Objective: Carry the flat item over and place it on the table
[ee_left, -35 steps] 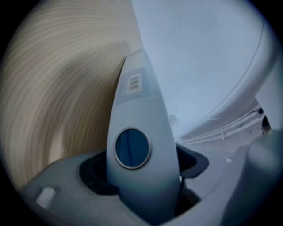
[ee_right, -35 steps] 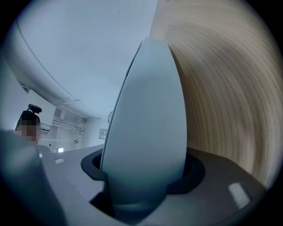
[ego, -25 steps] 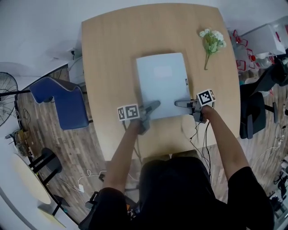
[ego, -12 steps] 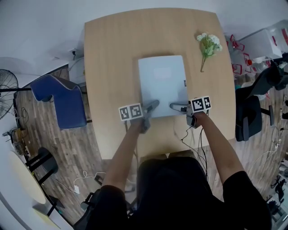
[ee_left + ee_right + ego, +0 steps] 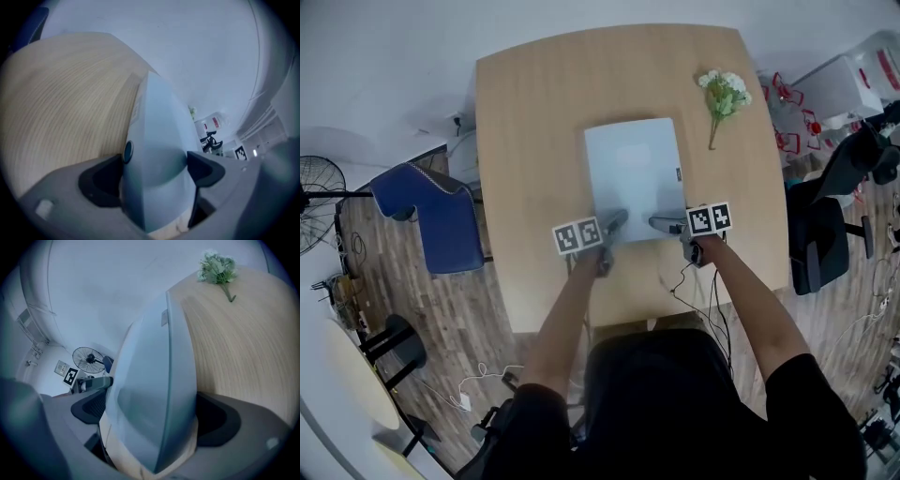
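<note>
Flat item (image 5: 633, 173) is lying mid-table (image 5: 534, 141), its near edge sitting between both grippers' jaws. Left gripper (image 5: 617, 219) is standing wide around it (loose, not clamping); right gripper (image 5: 658, 223) is opening around it. Flower sprig (image 5: 722, 94) is lying well apart at the far right corner; blue chair (image 5: 431, 211) is standing beside the table's left edge.

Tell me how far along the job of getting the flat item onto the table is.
Done: the flat item looks set down on the table. In hand: its near edge sits between the jaws of the left tongs, which stand wide, and of the right tongs, whose jaws are opening. Left: draw both tongs back off it.
</note>
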`<control>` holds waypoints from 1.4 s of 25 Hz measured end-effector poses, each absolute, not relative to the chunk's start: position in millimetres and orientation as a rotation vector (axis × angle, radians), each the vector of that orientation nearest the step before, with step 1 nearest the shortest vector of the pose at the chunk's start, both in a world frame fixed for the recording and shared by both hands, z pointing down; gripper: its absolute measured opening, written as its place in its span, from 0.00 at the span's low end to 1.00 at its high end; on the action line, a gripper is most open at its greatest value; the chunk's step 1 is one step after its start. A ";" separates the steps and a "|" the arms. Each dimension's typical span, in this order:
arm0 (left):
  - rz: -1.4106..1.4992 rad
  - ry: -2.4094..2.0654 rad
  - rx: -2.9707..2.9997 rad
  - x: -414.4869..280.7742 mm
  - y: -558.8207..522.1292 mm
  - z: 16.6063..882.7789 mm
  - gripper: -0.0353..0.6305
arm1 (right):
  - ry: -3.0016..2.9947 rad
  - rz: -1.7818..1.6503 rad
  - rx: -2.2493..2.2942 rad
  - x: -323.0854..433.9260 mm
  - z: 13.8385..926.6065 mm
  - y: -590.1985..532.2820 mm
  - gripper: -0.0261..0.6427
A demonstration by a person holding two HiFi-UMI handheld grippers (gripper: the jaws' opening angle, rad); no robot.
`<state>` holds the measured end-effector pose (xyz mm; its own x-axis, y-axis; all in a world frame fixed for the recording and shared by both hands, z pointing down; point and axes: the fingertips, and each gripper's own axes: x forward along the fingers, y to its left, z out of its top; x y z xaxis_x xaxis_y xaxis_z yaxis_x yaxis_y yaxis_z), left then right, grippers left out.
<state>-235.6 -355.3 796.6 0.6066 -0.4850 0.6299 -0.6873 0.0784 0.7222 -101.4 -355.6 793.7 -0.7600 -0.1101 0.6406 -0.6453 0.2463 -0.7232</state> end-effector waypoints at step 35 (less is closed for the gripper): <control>-0.093 -1.357 2.091 -241.5 -251.7 508.8 0.48 | -2.834 0.960 0.873 -57.5 488.9 -268.4 0.43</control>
